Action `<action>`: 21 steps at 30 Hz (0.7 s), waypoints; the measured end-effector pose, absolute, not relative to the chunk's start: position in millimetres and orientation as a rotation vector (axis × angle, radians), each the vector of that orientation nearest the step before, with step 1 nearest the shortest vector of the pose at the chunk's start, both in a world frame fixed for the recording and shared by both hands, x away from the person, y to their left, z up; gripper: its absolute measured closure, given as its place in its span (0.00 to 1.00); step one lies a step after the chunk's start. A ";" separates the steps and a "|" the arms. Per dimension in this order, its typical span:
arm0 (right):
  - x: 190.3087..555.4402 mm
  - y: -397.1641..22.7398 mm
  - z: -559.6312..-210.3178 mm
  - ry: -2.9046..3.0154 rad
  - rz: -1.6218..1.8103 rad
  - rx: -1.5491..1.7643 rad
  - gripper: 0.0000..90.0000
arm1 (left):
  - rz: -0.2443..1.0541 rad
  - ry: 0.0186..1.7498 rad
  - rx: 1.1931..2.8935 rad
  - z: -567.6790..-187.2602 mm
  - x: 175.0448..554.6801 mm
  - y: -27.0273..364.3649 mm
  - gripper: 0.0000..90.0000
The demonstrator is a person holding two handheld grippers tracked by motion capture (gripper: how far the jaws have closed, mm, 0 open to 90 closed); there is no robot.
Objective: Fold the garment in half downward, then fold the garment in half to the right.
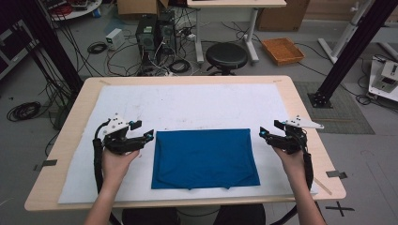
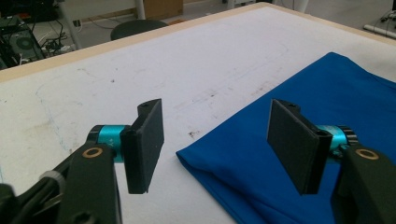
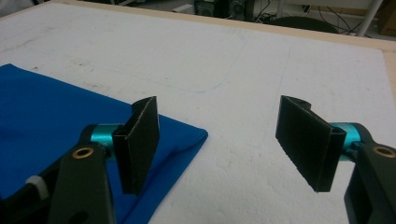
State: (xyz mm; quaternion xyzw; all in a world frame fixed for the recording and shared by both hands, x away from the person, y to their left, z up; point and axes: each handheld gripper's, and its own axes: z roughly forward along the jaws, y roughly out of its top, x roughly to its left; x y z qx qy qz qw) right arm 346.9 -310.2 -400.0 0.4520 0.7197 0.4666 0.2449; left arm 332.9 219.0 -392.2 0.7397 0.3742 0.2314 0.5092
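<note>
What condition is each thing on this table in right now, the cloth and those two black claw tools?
Blue cloth: folded, lying flat on the white mat, not held.
Left hand-held gripper: open, beside the cloth's left edge.
Right hand-held gripper: open, beside the cloth's right edge.

No text, label, brand or number can be read in any of the 3 views. The one sign-like mark is a black tape cross (image 1: 340,208) stuck on the floor by the table's near right corner. Faint pencil-like outlines run across the white mat (image 3: 261,70), but they form no letters or figures.
</note>
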 end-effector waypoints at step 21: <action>345.0 -317.5 -400.5 1.977 1.269 1.215 0.27 | 0.493 0.970 1.752 -388.5 330.9 207.5 0.37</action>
